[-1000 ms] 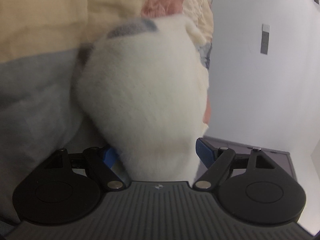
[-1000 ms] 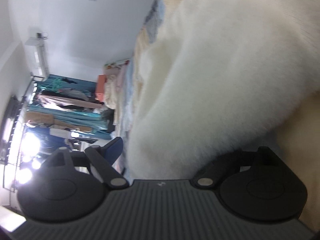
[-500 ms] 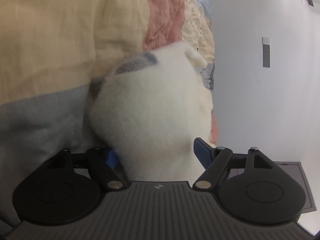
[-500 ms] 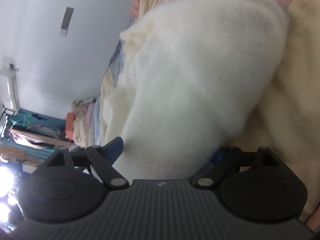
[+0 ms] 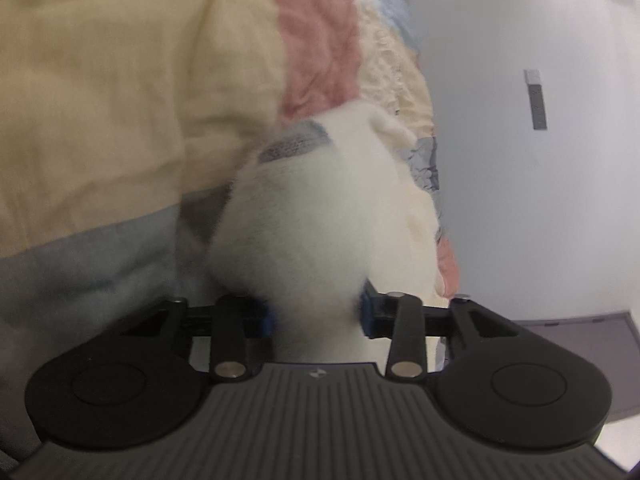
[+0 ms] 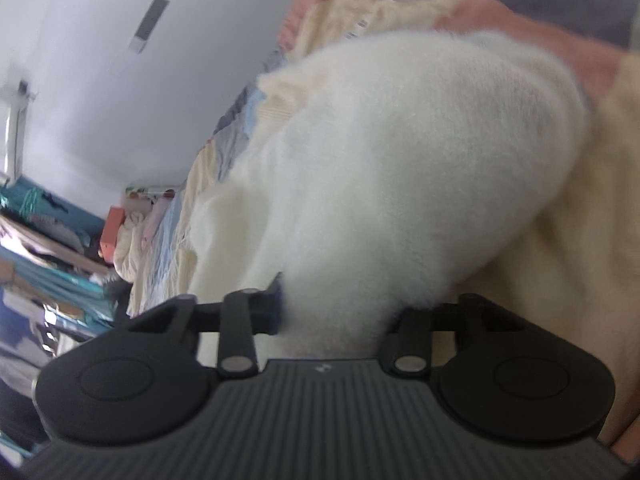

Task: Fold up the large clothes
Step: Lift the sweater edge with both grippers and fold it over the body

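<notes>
As both fingers just closed | left gripper (image 5: 316, 316), right gripper (image 6: 340, 312) pinch fluffy white garment (image 6: 400, 168)

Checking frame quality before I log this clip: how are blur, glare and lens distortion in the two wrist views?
Left wrist view: white fluffy garment motion-blurred, patchwork bedspread soft, wall lines bowed by the fisheye. Right wrist view: the garment equally smeared, bright overexposed patch at the left edge, clothes rack tilted and blurred.

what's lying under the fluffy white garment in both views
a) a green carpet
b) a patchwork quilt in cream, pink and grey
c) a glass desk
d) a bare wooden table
b: the fluffy white garment rests on a crinkled patchwork quilt of cream, pink and grey panels, seen in both wrist views.
</notes>
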{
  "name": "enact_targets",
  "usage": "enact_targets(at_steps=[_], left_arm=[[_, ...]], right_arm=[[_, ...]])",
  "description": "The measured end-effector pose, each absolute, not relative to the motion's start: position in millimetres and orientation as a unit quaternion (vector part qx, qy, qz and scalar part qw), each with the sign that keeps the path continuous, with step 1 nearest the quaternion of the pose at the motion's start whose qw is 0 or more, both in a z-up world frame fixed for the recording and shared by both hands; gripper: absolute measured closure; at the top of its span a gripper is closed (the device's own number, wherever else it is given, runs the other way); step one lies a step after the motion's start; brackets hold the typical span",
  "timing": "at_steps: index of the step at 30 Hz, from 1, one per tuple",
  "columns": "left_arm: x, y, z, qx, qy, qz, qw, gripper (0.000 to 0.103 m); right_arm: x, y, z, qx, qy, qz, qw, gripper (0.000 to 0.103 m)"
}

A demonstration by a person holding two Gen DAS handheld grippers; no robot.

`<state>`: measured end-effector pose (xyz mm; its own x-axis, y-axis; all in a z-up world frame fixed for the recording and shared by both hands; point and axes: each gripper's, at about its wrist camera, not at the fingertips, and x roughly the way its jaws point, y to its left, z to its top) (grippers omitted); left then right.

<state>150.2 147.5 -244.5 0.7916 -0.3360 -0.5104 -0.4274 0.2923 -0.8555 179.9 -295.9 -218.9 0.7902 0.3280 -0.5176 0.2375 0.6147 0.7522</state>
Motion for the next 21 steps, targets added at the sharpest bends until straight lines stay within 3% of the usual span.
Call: enact_targets(at_steps=[7, 15, 21], left_arm=[[132, 136, -192, -0.530, 0.291, 0.012, 0.797, 0.070], [92, 117, -126, -0.473, 0.270, 0.001, 0.839, 0.071], [55, 107, -107, -0.460, 0.287, 0.009, 0.840, 0.070]], right_arm=[[164, -299, -185, 0.425, 0.290, 0.062, 0.855, 0.068], [138, -312, -135, 0.434, 0.277, 0.094, 0.852, 0.068], [114, -322, -120, 0.418, 0.297, 0.112, 0.851, 0.068]])
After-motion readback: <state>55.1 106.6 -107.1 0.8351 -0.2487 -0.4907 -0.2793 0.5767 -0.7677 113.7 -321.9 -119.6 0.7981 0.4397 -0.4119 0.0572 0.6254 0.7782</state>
